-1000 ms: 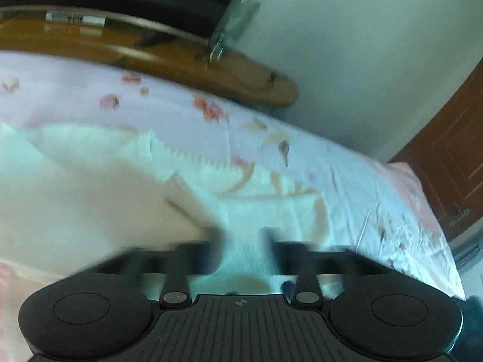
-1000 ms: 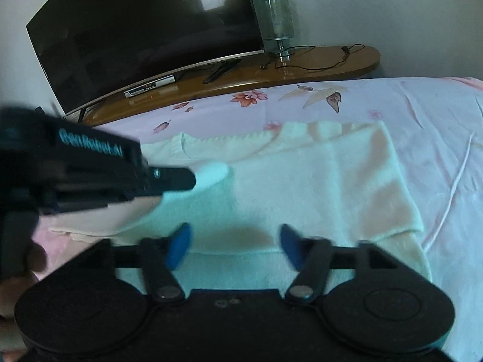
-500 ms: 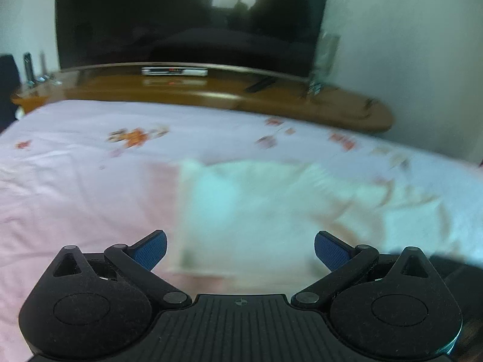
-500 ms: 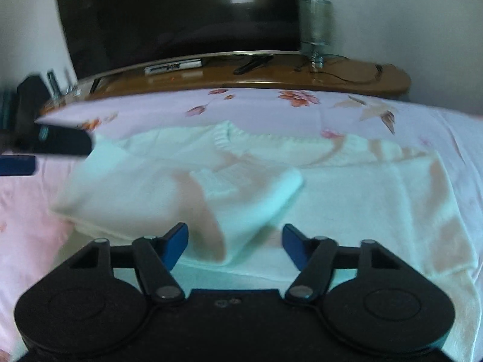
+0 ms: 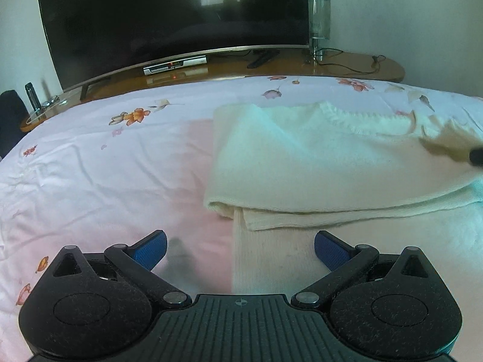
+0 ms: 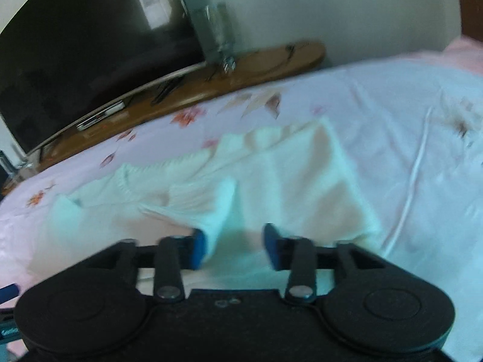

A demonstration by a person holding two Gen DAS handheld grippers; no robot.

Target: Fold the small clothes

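Observation:
A cream knitted sweater (image 5: pixel 317 163) lies flat on the pink floral bed sheet (image 5: pixel 105 166), its left side folded in over the body. My left gripper (image 5: pixel 240 247) hovers wide open over the sweater's near left corner, with only sheet and hem under its blue pads (image 5: pixel 151 250). In the blurred right wrist view, the folded sleeve (image 6: pixel 211 202) lies across the sweater (image 6: pixel 295 175). Its end reaches down beside the left pad (image 6: pixel 197 249) of my right gripper (image 6: pixel 235 242). Those jaws are opening, and I see no pinch on the cloth.
A large dark television (image 5: pixel 175 15) stands on a wooden stand (image 5: pixel 347 66) beyond the bed's far edge, with a set-top box (image 5: pixel 175 65) and a glass vase (image 5: pixel 319 18). Bare sheet stretches left of the sweater. A wall is behind.
The left gripper let go of the sleeve, which now lies across the body, then opened wide and dropped to the sweater's near left corner. The right gripper shifted right and its jaws narrowed.

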